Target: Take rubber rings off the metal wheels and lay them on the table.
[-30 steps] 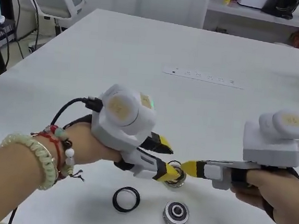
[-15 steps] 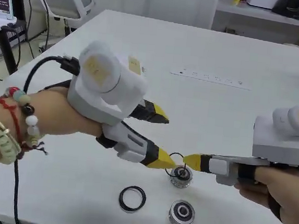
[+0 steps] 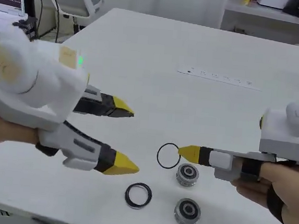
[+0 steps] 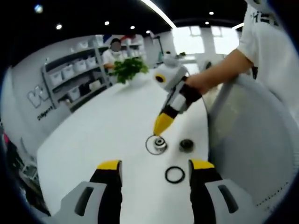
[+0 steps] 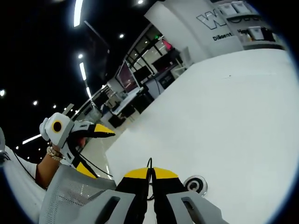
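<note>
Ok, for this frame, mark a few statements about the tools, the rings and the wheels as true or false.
1. The right tool is shut on a thin rubber ring. True.
2. The left tool grips a metal wheel. False: its jaws stand open and hold nothing, off to the side of that wheel.
3. A second wheel stands on the table. True.
4. No ring lies on the table. False: a black ring lies flat there, beside the second wheel.
</note>
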Action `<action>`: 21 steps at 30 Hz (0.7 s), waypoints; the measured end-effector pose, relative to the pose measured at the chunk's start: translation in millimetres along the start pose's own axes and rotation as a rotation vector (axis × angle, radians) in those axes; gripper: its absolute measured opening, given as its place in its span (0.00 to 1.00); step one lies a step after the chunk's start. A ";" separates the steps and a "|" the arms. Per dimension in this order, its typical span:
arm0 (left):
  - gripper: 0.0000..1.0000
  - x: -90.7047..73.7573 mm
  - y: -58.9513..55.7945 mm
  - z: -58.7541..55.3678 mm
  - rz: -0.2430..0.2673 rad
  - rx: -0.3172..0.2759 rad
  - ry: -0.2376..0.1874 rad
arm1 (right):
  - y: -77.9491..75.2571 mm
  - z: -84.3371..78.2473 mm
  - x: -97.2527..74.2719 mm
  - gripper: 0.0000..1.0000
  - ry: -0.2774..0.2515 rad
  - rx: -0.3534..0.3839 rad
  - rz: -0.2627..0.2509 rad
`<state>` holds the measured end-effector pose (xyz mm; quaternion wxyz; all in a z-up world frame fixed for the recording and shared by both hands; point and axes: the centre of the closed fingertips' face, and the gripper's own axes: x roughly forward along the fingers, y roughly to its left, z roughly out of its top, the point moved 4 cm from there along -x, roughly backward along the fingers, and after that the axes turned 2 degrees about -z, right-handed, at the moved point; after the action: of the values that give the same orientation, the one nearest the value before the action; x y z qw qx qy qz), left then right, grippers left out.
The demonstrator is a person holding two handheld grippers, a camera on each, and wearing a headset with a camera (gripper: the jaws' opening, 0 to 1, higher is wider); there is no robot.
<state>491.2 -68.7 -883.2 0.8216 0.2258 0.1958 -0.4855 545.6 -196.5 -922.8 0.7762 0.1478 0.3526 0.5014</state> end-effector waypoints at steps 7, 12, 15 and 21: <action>0.60 -14.0 -14.9 -23.5 0.029 -0.113 -0.027 | 8.7 -13.0 11.2 0.00 0.057 -0.015 0.030; 0.63 -10.6 -24.7 -38.9 0.030 -0.154 -0.011 | 17.7 -22.7 19.4 0.00 0.095 -0.034 0.058; 0.63 -8.8 -27.8 -42.9 0.029 -0.180 -0.018 | 22.2 -28.9 23.5 0.00 0.119 -0.047 0.073; 0.63 -5.0 -33.6 -43.7 0.017 -0.223 -0.031 | 19.7 -37.4 31.2 0.00 0.159 -0.094 0.079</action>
<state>454.6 -54.9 -922.5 0.8487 0.1270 0.2337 -0.4571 514.0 -164.7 -950.2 0.7316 0.0846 0.3829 0.5576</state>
